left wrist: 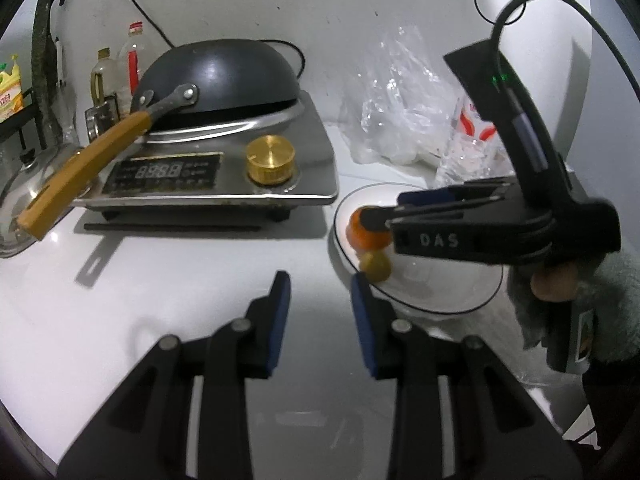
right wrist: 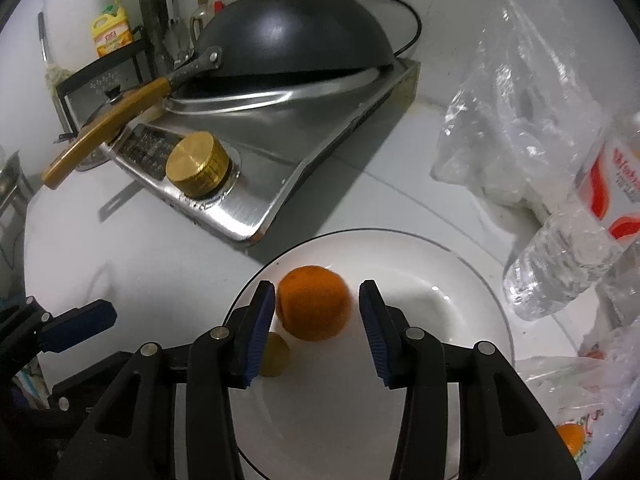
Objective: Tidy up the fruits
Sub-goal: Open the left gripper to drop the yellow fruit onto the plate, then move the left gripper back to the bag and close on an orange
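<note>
My right gripper [right wrist: 316,320] hangs over the white plate [right wrist: 460,280], jaws spread wide either side of the orange [right wrist: 313,307], not touching it, so the fruit sits free beside a small yellowish fruit [right wrist: 276,356]. My left gripper [left wrist: 320,312] waits empty and parted over the counter [left wrist: 160,272]. "DAS" reads on the right tool's body.
</note>
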`<move>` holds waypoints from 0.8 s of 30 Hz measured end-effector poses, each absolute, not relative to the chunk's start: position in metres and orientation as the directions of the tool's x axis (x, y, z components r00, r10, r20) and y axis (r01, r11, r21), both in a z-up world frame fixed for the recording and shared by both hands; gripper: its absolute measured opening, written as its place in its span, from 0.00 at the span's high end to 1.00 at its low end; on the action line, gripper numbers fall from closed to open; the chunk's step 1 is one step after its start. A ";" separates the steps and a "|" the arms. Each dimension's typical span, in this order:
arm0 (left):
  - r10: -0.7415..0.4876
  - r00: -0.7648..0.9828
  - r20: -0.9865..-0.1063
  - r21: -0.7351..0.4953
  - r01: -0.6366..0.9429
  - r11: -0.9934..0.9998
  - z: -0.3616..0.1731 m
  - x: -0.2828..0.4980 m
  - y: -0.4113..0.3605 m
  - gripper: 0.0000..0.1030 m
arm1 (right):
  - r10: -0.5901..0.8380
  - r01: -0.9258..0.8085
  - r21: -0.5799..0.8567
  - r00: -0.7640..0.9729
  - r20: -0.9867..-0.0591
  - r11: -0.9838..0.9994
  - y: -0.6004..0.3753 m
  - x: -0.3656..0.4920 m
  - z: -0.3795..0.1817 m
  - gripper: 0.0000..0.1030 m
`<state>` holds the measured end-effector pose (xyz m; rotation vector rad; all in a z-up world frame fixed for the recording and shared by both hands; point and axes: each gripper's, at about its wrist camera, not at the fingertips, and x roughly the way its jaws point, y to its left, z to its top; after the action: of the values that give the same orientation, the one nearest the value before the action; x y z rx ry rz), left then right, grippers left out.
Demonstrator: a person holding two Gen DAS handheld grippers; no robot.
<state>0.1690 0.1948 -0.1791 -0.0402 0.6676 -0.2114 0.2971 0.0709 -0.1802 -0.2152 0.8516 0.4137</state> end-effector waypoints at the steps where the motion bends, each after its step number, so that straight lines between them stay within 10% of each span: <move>1: -0.206 0.767 -0.608 -0.103 0.181 0.978 -0.178 0.167 0.195 0.68 | 0.265 -0.433 -0.023 0.593 -0.760 0.901 0.070 0.295 -0.177 0.53; 24: -0.199 0.839 -0.507 -0.046 0.204 0.978 -0.118 0.080 0.146 0.50 | 0.274 -0.383 -0.043 0.730 -0.626 0.923 -0.009 0.147 -0.098 0.53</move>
<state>0.0802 0.1464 -0.1178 0.0096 0.5346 -0.2128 0.1467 -0.0093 -0.0984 -0.1738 0.6600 0.3641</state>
